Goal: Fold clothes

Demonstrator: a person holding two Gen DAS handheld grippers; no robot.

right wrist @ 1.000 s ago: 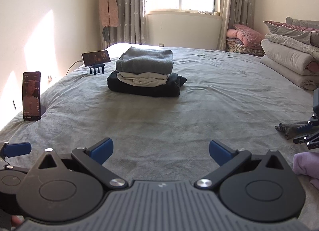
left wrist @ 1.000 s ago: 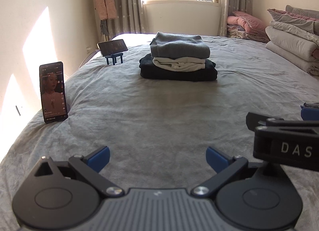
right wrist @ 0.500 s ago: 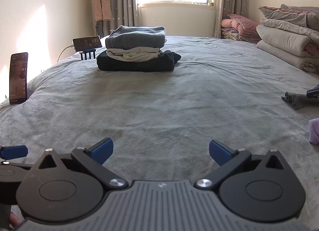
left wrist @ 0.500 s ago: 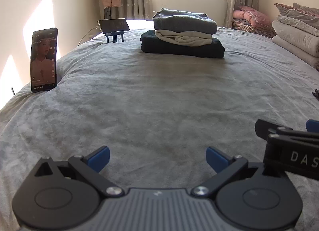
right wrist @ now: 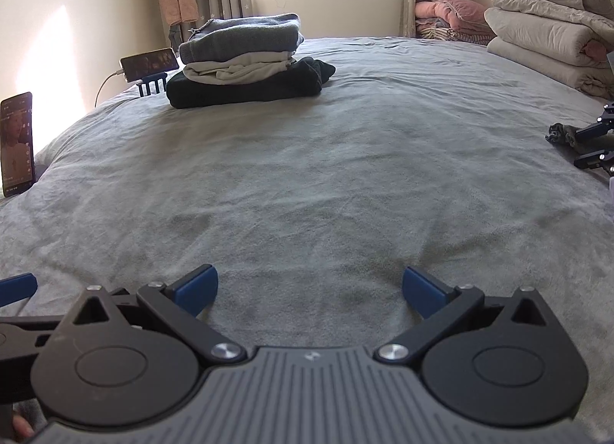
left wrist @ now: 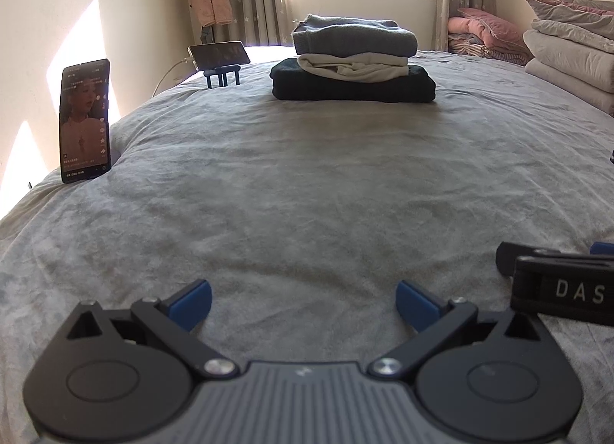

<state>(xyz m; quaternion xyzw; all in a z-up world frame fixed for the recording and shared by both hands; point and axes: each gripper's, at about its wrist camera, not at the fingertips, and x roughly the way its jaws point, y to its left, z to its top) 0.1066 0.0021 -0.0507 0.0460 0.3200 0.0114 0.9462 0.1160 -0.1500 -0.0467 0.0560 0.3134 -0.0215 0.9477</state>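
We have three folded garments stacked (left wrist: 353,64) at the far end of the bed (left wrist: 307,183). Both our left tongs (left wrist: 303,302) and right tongs (right wrist: 309,290) hang released and empty; the dark crumpled piece (right wrist: 562,134) at the right edge looks unfolded yet

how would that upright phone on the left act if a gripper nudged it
The phone stands nearly upright on soft bedding with no stand visible, so it would probably tip over at a light push. It looks thin and rigid, likely falling flat rather than bending. The plush cover should cushion it.
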